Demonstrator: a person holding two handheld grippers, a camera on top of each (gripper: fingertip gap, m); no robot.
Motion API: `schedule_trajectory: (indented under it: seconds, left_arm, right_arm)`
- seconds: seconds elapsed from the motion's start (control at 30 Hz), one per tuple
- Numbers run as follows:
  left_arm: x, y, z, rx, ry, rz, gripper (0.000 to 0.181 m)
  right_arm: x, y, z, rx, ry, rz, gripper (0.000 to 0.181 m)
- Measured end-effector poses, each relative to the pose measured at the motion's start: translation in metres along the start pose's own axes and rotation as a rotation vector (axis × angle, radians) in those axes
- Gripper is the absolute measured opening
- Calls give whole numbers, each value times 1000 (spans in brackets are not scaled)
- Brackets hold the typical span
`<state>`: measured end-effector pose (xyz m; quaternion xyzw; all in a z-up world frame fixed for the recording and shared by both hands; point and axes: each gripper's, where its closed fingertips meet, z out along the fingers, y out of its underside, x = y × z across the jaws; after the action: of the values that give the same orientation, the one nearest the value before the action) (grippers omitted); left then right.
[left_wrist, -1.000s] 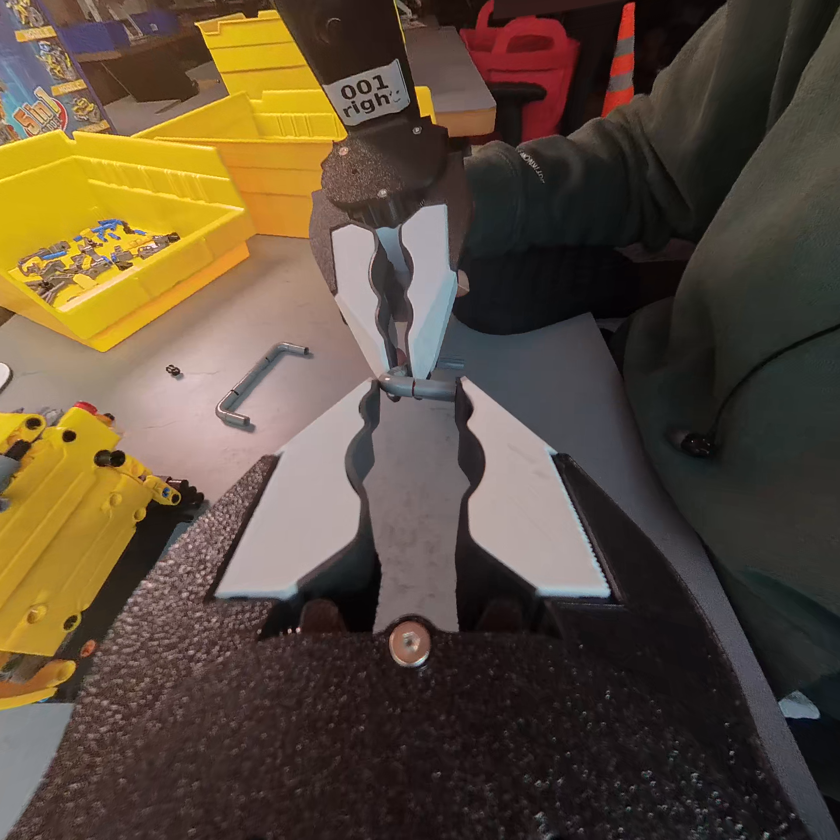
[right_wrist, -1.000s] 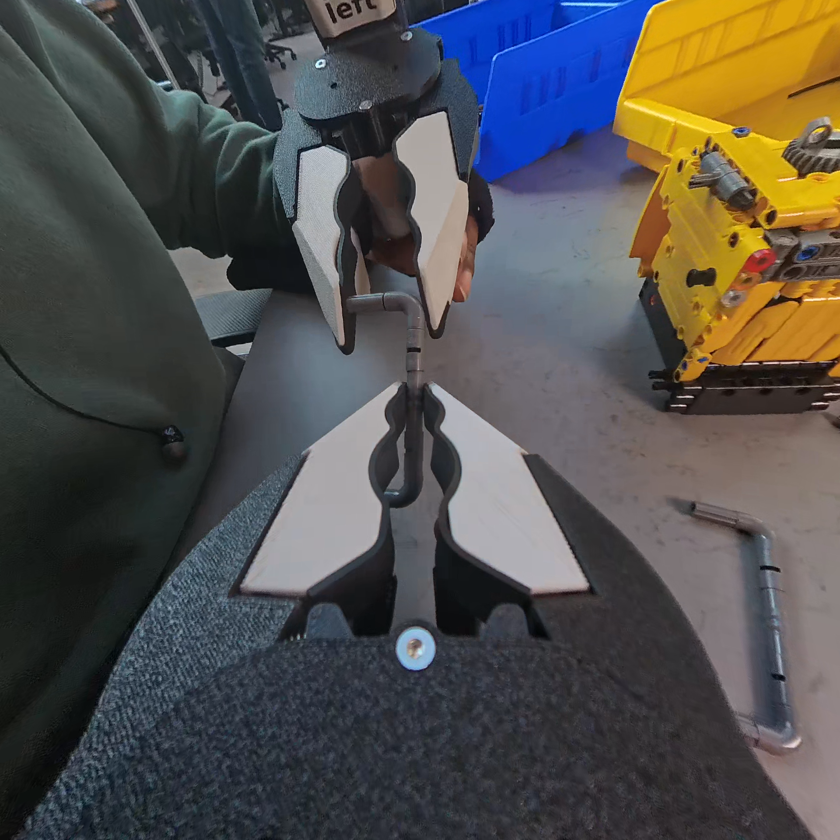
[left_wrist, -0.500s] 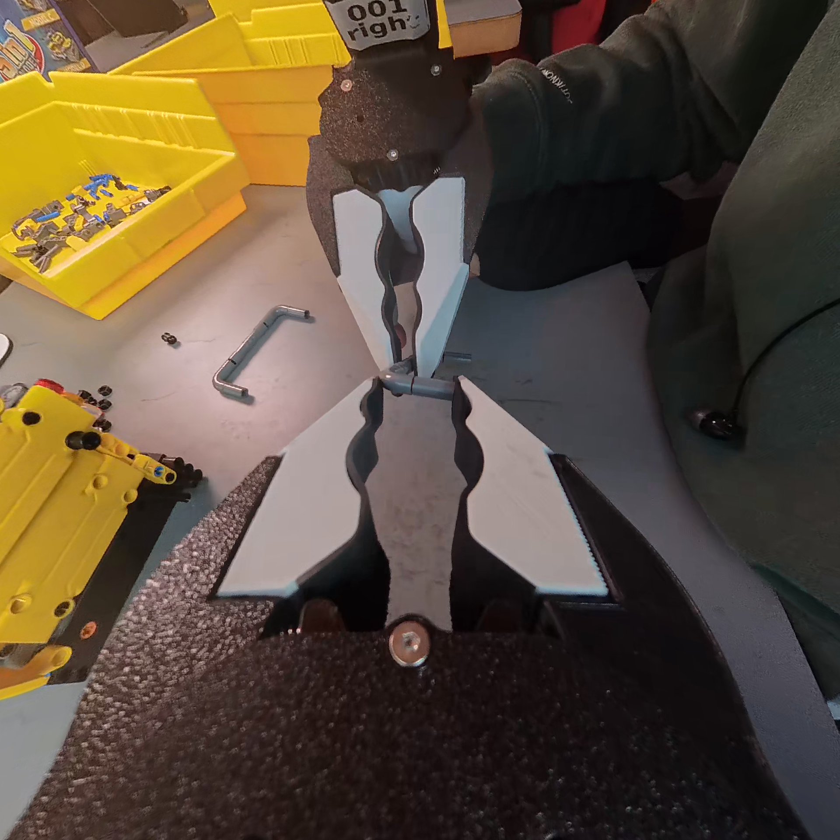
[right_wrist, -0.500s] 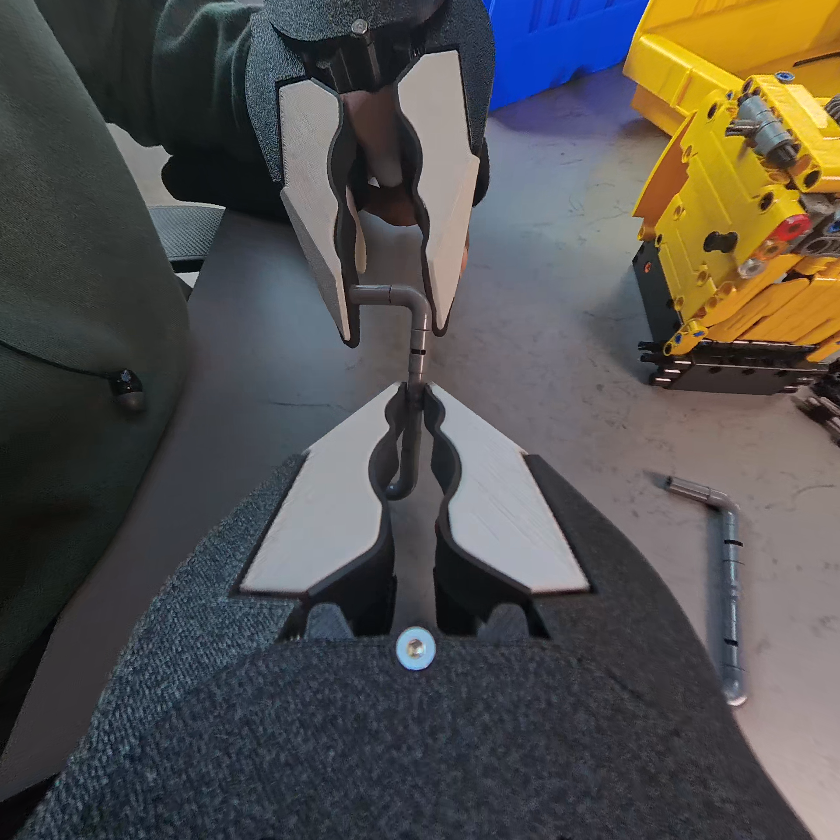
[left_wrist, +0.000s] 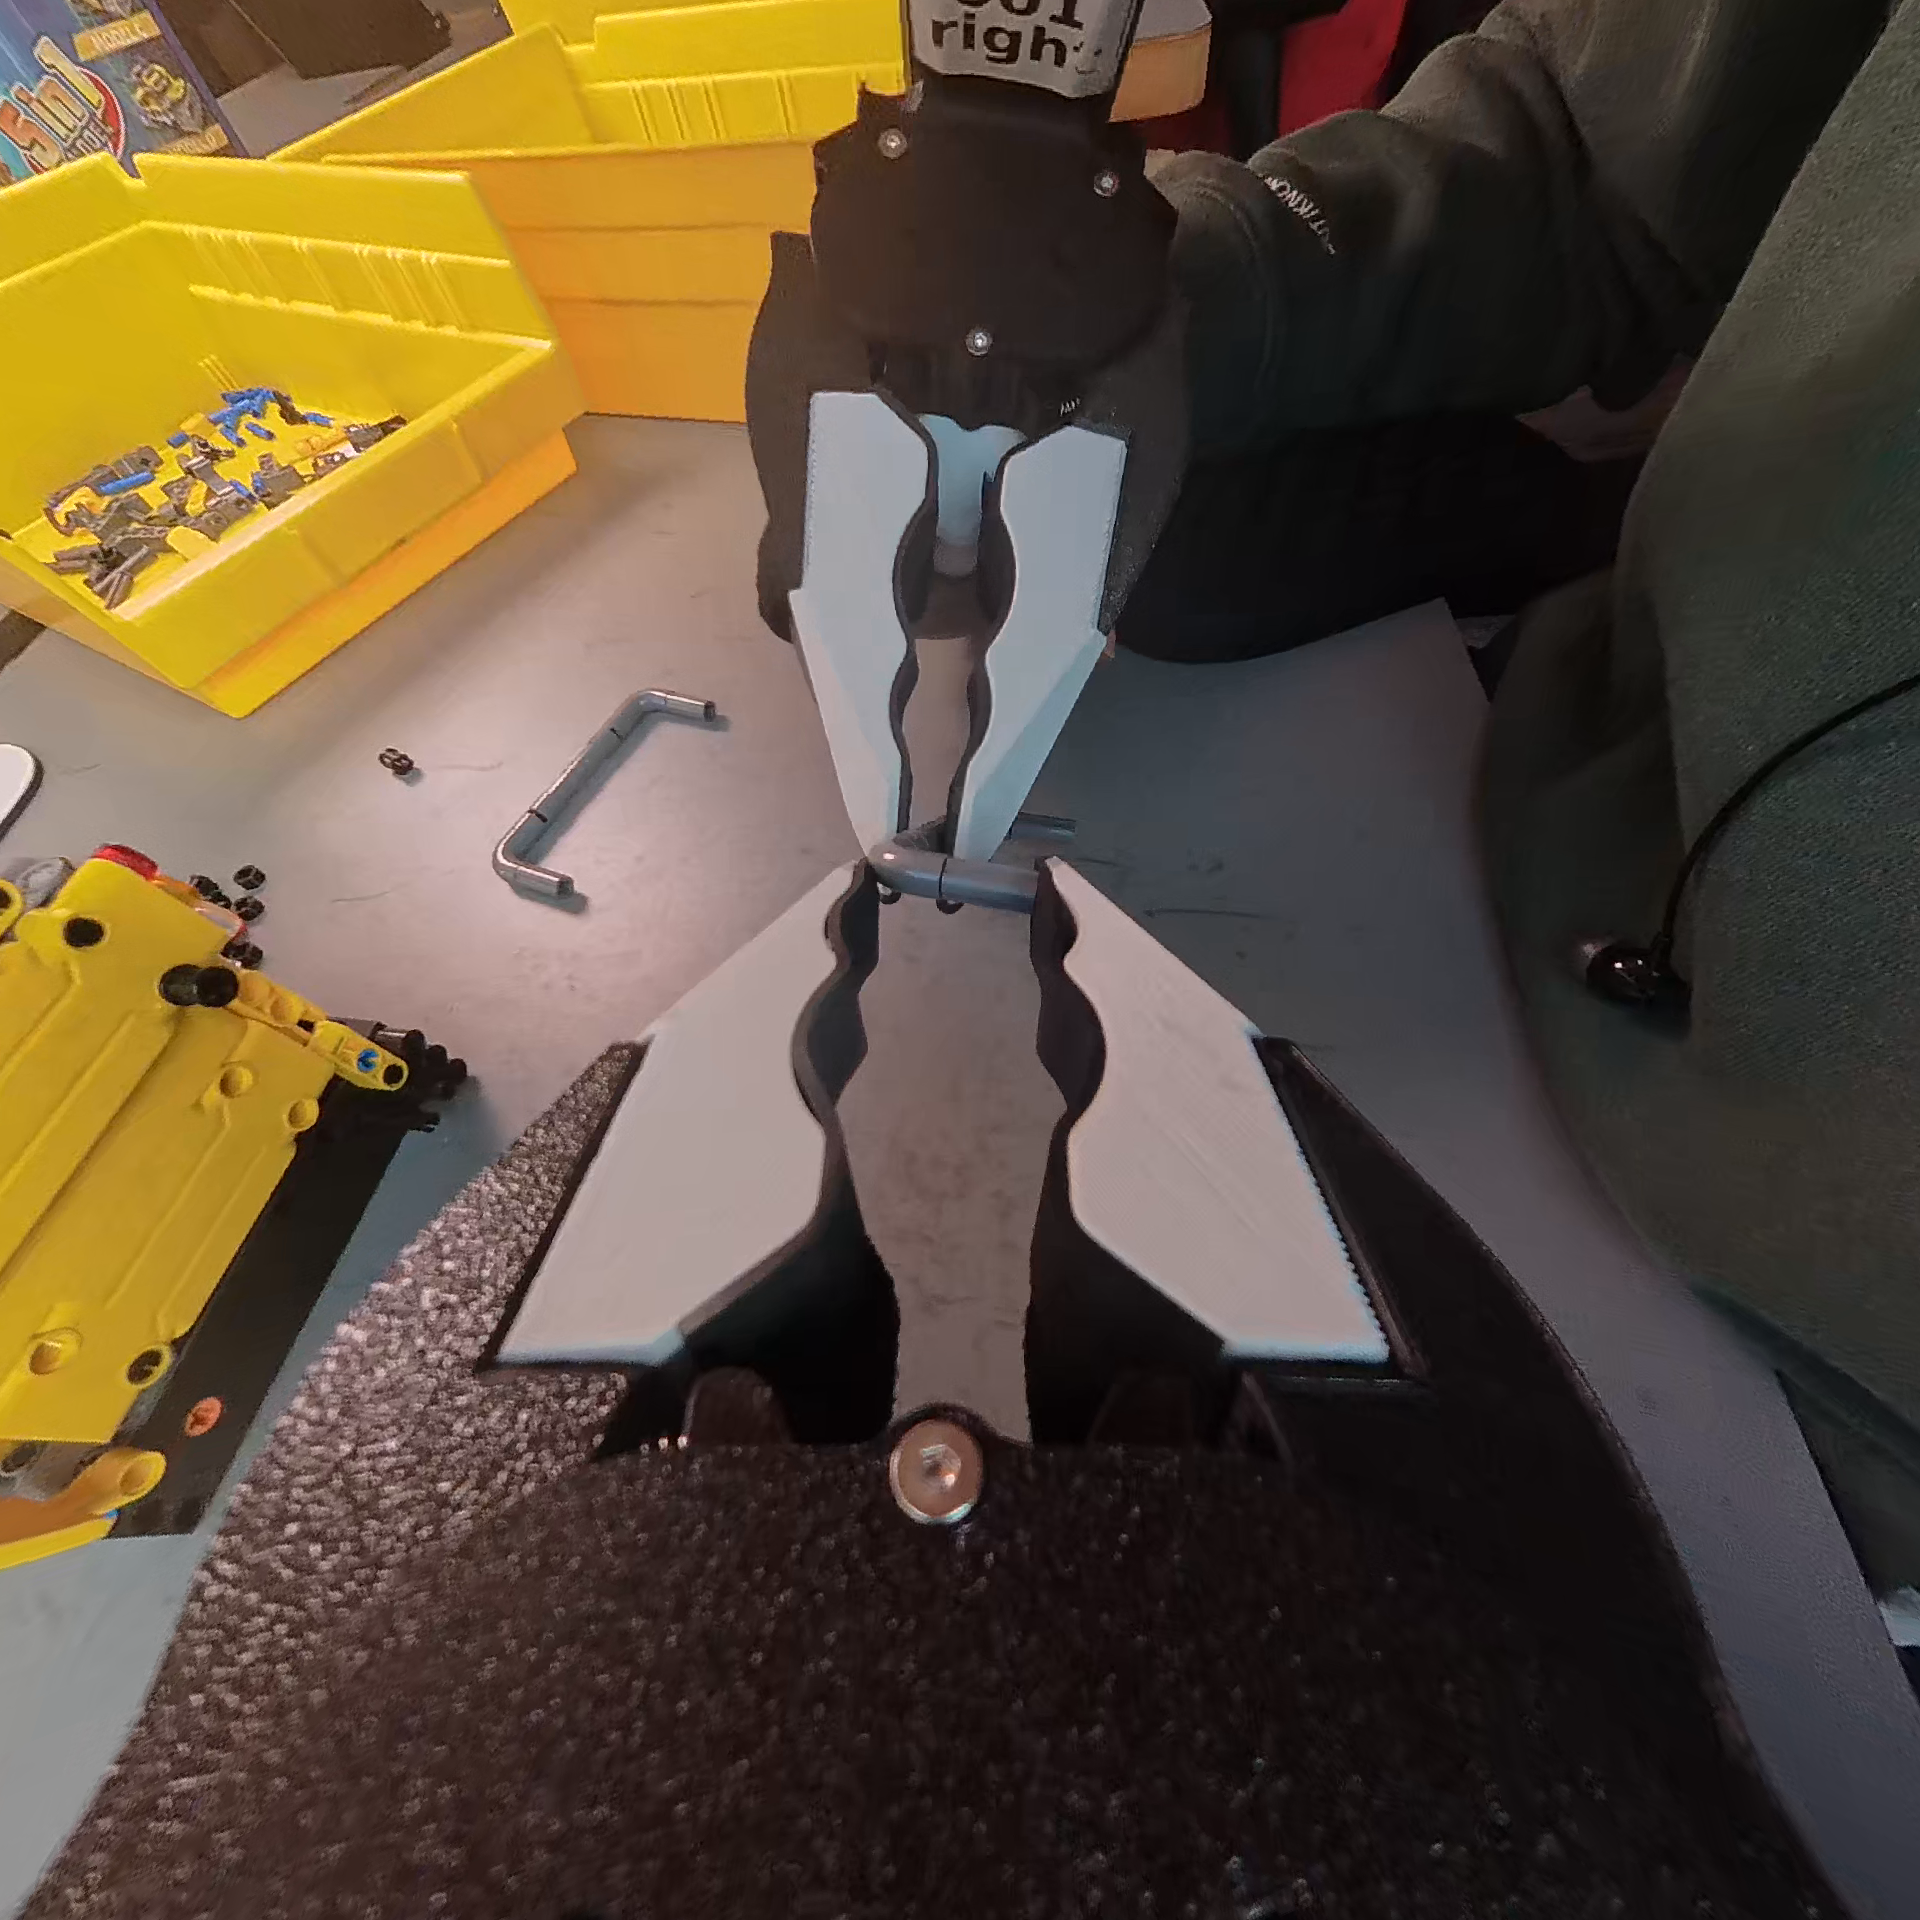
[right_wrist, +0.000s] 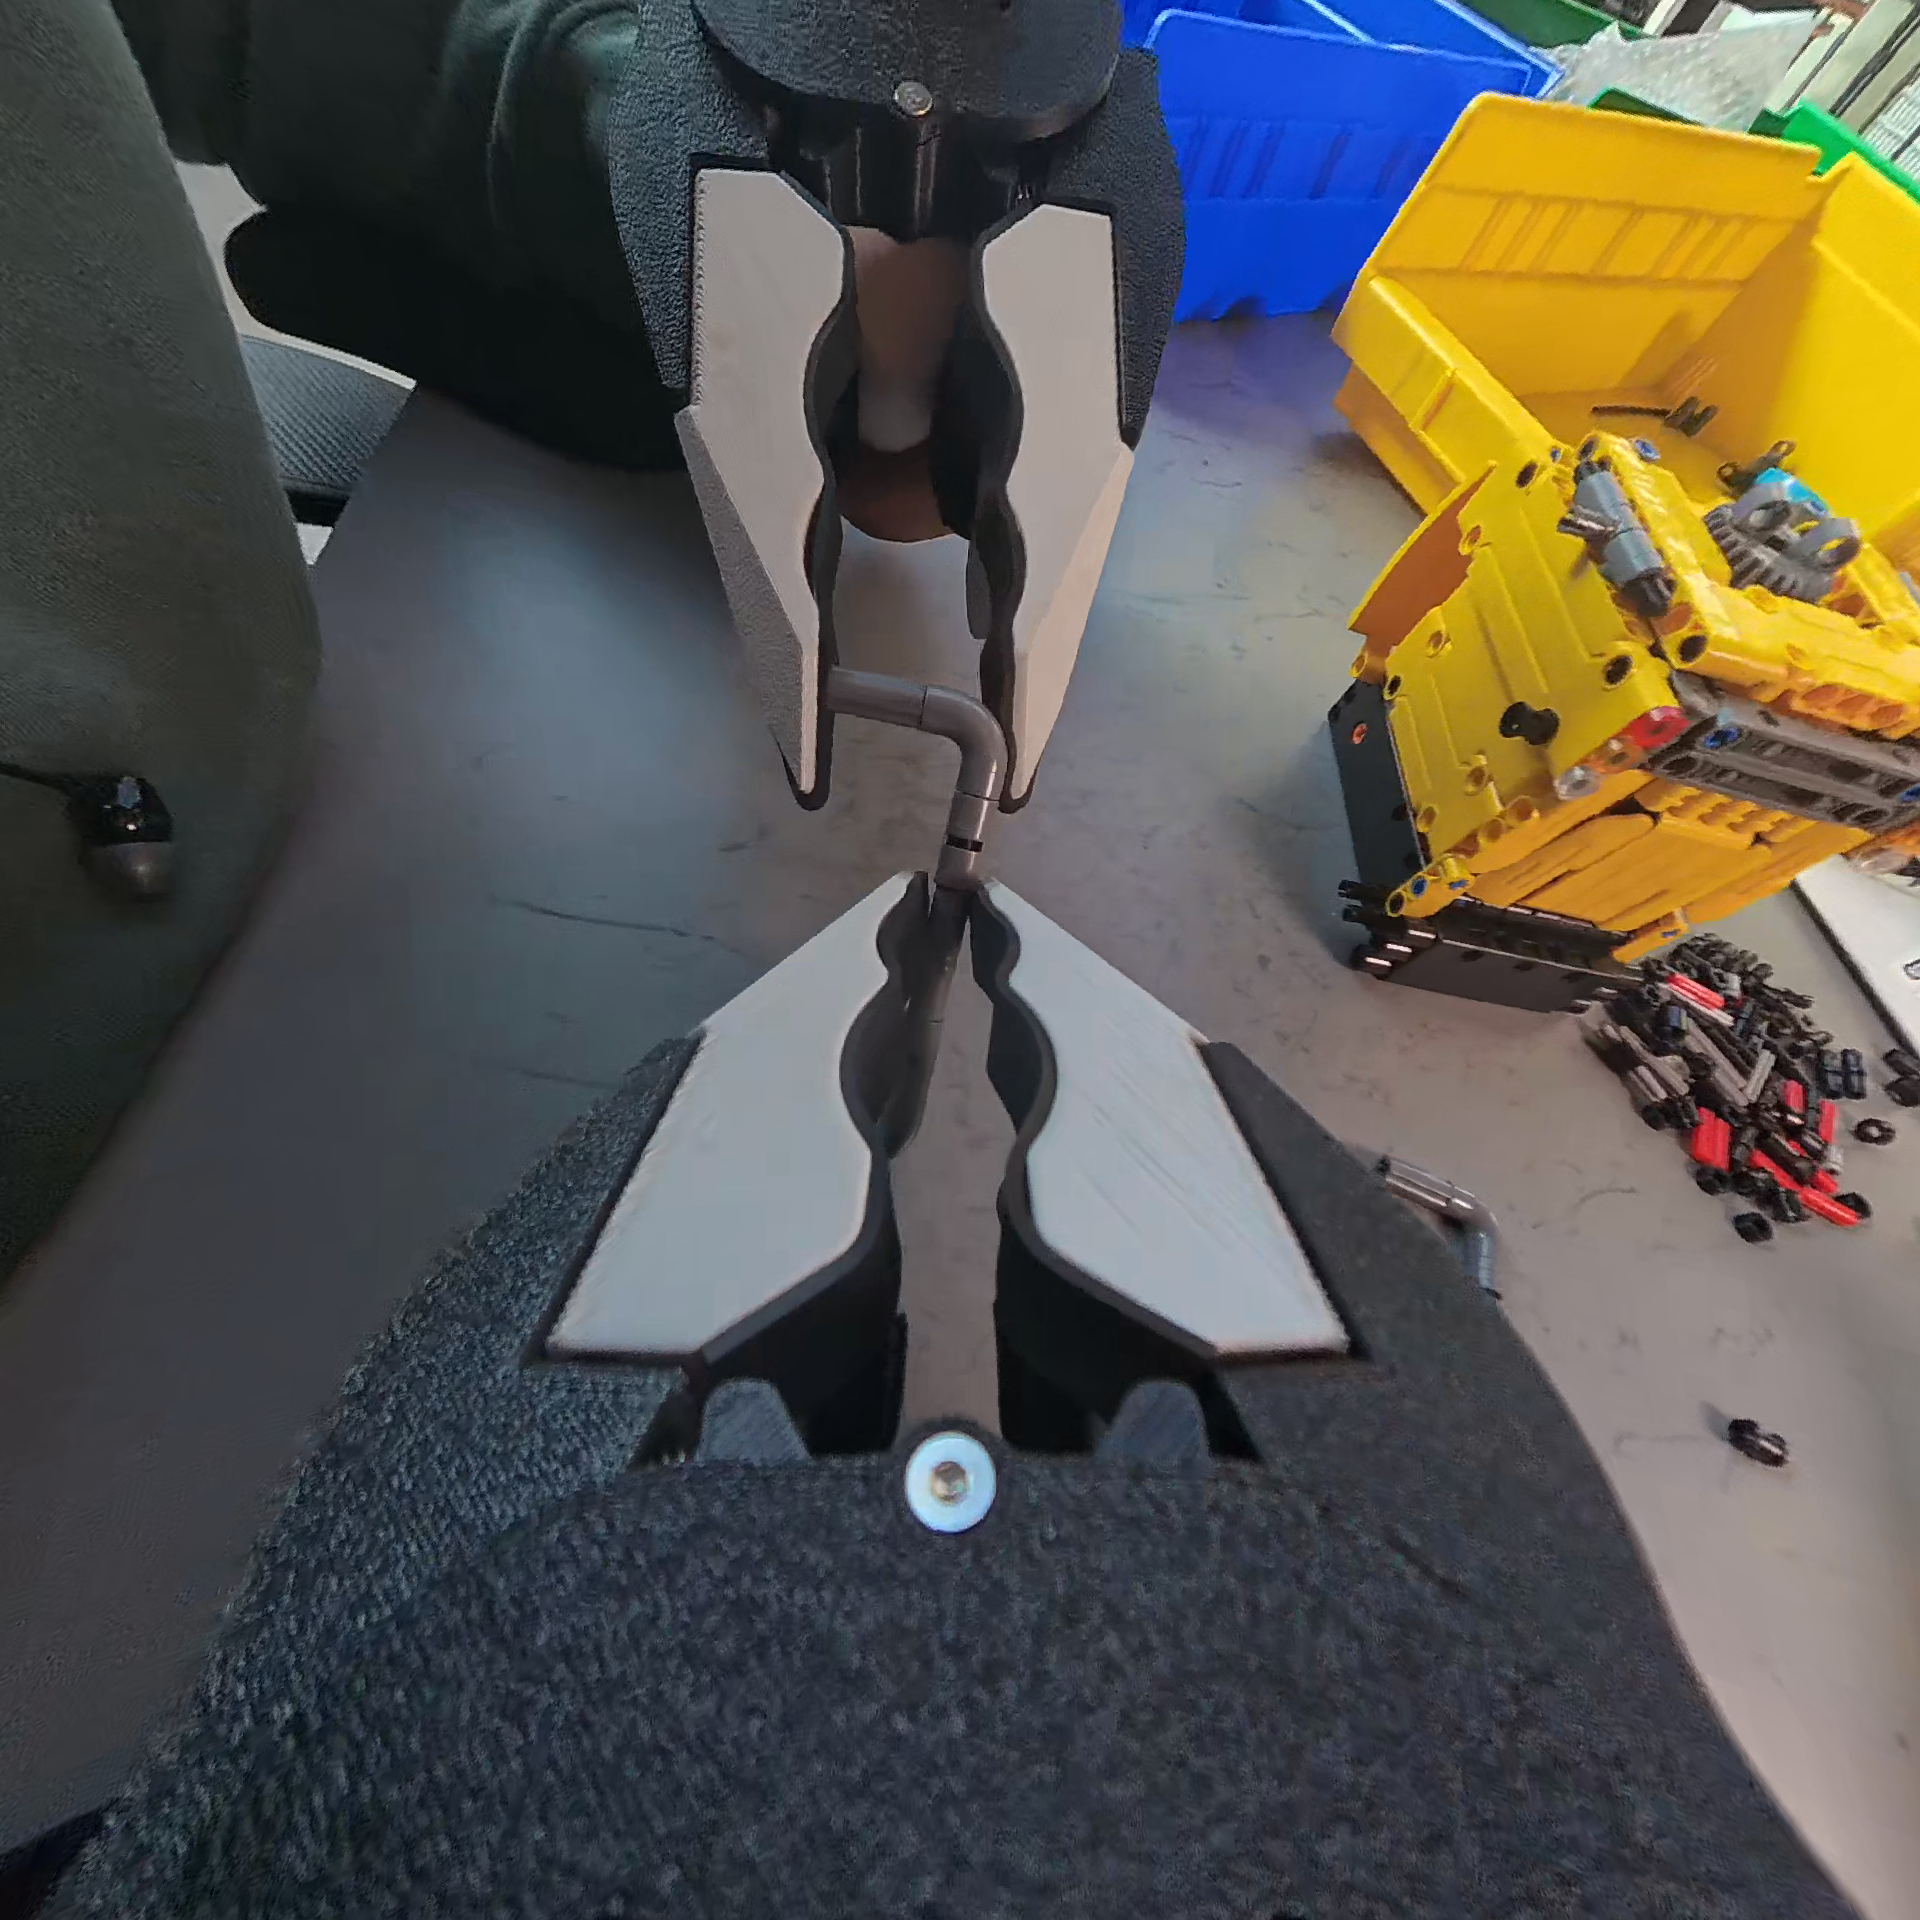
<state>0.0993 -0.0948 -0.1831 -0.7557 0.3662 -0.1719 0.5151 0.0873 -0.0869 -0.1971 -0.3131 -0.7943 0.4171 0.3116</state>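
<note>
A grey bent tube (left_wrist: 977, 883) is held in the air between both grippers, above the grey table (left_wrist: 644, 582). My left gripper (left_wrist: 956, 883) is shut on its short arm, which spans the gap between the fingertips. My right gripper (left_wrist: 935, 831) comes in from above, shut on the tube's long arm. In the right wrist view the right gripper (right_wrist: 948, 899) clamps the long arm and the tube's elbow (right_wrist: 971, 738) sticks out ahead. The left gripper (right_wrist: 912, 800) faces it there and grips the short arm from end to elbow.
A second bent tube (left_wrist: 582, 800) lies on the table; only its end shows in the right wrist view (right_wrist: 1455, 1210). A yellow brick model (right_wrist: 1621, 707) and a pile of small pins (right_wrist: 1745, 1081) are at right. Yellow bins (left_wrist: 343, 582) and a blue bin (right_wrist: 1299, 156) stand behind. A person's green sleeve (left_wrist: 1662, 520) is close. Only a small space, under 4 cm, lies between the two pairs of fingers.
Both grippers have kept their hold on the tube. They have drawn closer and turned together; the pin pile has come into the right wrist view and the second tube has slid behind the right gripper.
</note>
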Motion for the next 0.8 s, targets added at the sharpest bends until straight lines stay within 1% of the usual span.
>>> schedule_trajectory:
  seconds: [0.2, 0.33, 0.4, 0.43, 0.53, 0.8]
  left_arm:
    - [5, -1, -2, 4, 16, -2, 30]
    - [11, -3, -2, 0, 19, 67, 34]
    - [14, -3, -1, -5, 21, 80, 40]
    - [16, -2, -1, -5, 30, 82, 34]
    - [17, -2, -1, 3, 47, 85, 33]
    - [15, 3, 2, -23, 36, 61, 32]
  right_arm:
    - [-3, -2, 2, -18, 52, -140, 6]
    - [-1, -4, 0, -1, 53, -136, 6]
    - [-5, -3, 1, -7, 37, -150, 6]
    - [-6, -2, 2, -11, 34, -154, 6]
    - [-8, -3, 1, 3, 12, -137, 6]
    - [-6, 4, 3, -30, 28, -151, 6]
